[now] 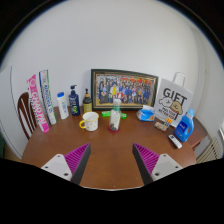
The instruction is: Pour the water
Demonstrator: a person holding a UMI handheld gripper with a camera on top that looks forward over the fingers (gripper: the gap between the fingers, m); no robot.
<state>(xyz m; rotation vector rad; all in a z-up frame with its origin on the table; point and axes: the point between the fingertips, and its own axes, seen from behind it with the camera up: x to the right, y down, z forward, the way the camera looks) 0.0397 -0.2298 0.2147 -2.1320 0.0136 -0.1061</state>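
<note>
1. The clear bottle (115, 116) with a red base is standing upright at the middle of the counter (110, 160), straight ahead at twelve o'clock from the fingers and well beyond them; it looks like the likeliest water holder, though whether it contains water cannot be told.
2. The pale mug (90, 121) is sitting just beside the bottle, at about its nine o'clock, handle toward the bottle. Judged from the task, it is probably waiting there as the receiving vessel, close enough for a short tilt.
3. The gripper (112, 160) is hovering over the bare near part of the counter with its fingers spread wide apart and nothing between them, the purple pads (78, 158) facing inward. That opening seems suited to taking the bottle, so the approach is likely not yet begun.
4. Farther out, a row of bottles (68, 102) is lining up at ten o'clock, beside a tall leaning box (40, 100).
5. A framed picture (124, 86) is leaning against the wall at twelve o'clock.
6. A white gift bag (172, 100) and a blue object (184, 124) are crowding the two o'clock side.
</note>
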